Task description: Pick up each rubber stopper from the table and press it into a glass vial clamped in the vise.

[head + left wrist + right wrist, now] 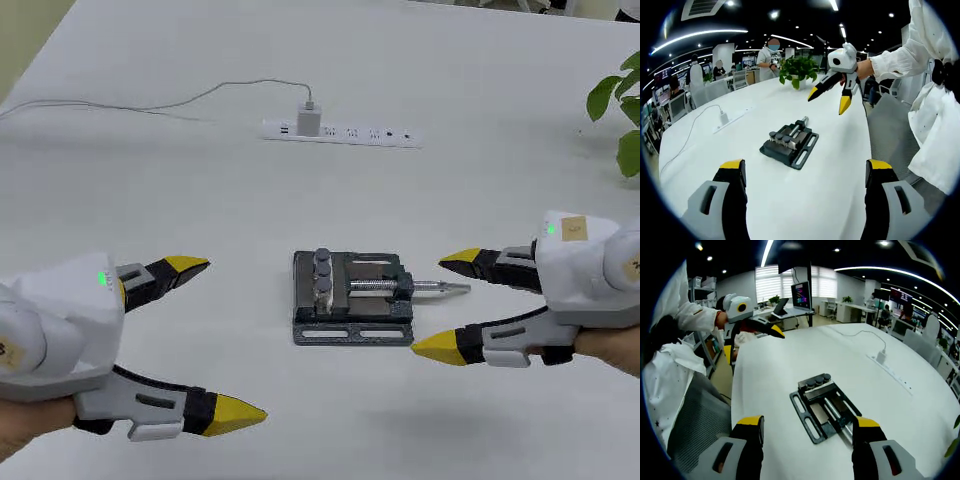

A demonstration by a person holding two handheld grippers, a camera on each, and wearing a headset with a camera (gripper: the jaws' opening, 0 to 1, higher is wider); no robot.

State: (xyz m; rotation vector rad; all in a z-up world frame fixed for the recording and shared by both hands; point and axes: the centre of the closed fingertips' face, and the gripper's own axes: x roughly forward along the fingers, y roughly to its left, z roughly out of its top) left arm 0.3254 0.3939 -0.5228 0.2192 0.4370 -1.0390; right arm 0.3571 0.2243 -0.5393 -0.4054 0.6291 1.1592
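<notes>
**Vise lay crosswise on the table, both grippers open on either side**

The vise point(352, 298) sat flat near the middle of the white table point(200, 200), directly in front of the person. In the head view its long axis ran left to right. Its screw handle point(440, 288) stuck out of the right end and pointed toward the right gripper.

Three grey stoppers point(323, 270) stood upright in a row at the vise's left end, held between its jaws. The row ran away from the person, across the vise's long axis. The glass under the stoppers was too small to make out.

The right gripper point(430, 304) hovered just beside the handle end, its yellow tips aimed left at the vise. Its fingers were spread wide with nothing between them. The left gripper point(232, 337) was held further off on the opposite side, tips aimed right. Its fingers were also parted and empty, and neither gripper touched the vise.

In the left gripper view the vise lay ahead between the two fingers, with the right gripper raised above the table beyond it.

Past the vise, toward the far edge, a white power strip point(340, 132) lay parallel to the vise's long axis. A charger point(308, 120) was plugged into it, and the cable point(150, 105) trailed off to the left. Green leaves of a plant point(620, 110) showed at the right edge.
</notes>
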